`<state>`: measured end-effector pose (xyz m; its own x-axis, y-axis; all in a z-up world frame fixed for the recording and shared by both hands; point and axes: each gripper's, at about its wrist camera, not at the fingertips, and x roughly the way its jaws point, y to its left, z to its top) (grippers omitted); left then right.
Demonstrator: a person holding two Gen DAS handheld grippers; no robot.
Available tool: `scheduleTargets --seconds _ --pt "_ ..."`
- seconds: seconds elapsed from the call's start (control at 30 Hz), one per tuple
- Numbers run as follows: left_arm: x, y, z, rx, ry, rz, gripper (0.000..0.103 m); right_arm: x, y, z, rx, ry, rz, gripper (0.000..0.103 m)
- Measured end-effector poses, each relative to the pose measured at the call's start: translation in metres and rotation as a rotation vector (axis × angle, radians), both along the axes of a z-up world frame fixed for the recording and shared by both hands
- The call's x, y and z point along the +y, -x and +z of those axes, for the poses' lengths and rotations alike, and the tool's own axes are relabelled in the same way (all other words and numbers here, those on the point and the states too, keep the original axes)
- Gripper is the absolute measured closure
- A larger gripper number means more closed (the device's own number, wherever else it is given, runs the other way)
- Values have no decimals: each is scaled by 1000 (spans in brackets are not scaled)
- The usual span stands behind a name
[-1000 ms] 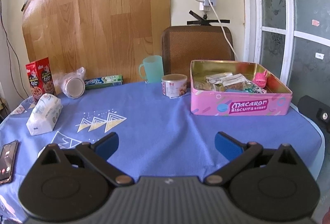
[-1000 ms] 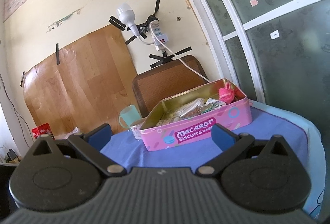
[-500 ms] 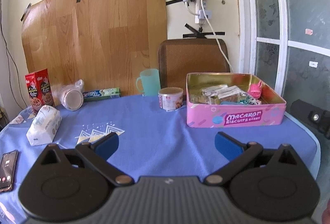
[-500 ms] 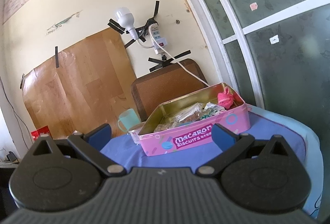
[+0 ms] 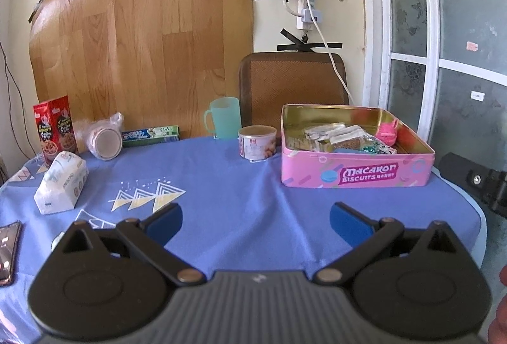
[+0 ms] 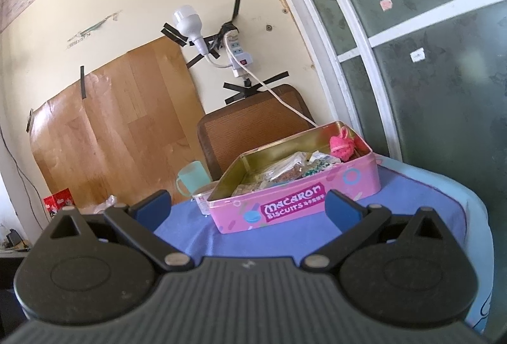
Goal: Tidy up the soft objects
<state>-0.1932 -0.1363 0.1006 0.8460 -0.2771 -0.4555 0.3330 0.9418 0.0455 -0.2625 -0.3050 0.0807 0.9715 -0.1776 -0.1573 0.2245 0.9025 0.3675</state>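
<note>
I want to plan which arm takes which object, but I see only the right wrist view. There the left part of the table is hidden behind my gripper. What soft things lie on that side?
Observer: A white tissue pack lies on the blue tablecloth, far left of the pink tin.
Operator: Is anything close beside it?
Observer: A red snack box stands upright just behind it.
Operator: Is the left gripper busy?
Observer: No, the left gripper is open and holds nothing, above bare cloth.
</note>
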Motion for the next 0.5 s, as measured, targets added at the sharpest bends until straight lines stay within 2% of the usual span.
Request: scheduleTargets --seconds 0.5 --pt "2 -3 -1 14 -3 3 0 11 -5 -1 22 41 58 0"
